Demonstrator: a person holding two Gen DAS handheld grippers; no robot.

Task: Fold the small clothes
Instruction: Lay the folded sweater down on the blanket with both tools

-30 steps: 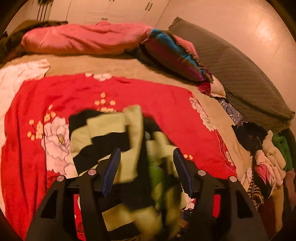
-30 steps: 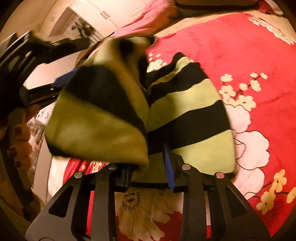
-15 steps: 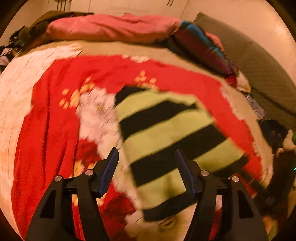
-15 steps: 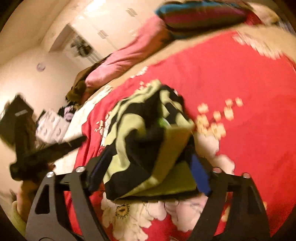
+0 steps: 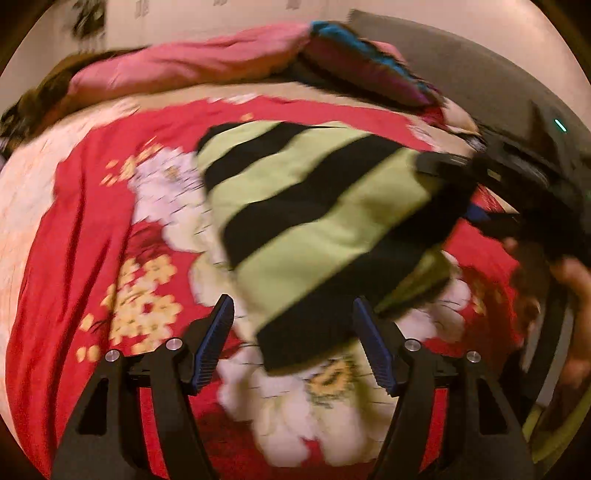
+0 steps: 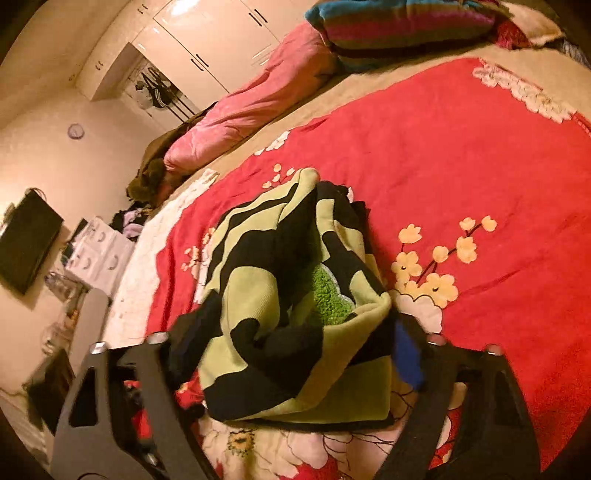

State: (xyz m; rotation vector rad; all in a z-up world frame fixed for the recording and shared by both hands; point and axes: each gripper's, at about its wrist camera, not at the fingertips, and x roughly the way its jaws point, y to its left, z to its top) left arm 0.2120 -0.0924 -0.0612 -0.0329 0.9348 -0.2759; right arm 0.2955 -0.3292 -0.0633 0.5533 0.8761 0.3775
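Green-and-black striped garment (image 6: 295,325) lay bunched on the red floral bedspread (image 6: 480,166), partway folded at best: layers doubled over w/ a fuzzy green patch showing in the middle, edges uneven, nothing squared off. Judging by that, a tidy final fold & setting it aside were left to do.

Right gripper (image 6: 291,354) sat low at the garment's near end, its fingers spread wide either side of the bundle; jaws had just been closing a bit, cloth between them, but I couldn't tell if the pads pressed on it. Left gripper (image 5: 295,343) hovered above the garment's opposite edge, fingers released, opening a little more, nothing clamped; the striped cloth (image 5: 314,221) lay just beyond its tips. View there was blurred.

Relative to the garment: pink duvet (image 6: 251,107) & a striped pillow (image 6: 399,26) lay far beyond it at the head of the bed, white wardrobe (image 6: 207,40) behind those, a dark wall screen (image 6: 27,240) and cluttered shelves well off to its left side. Warm dim light
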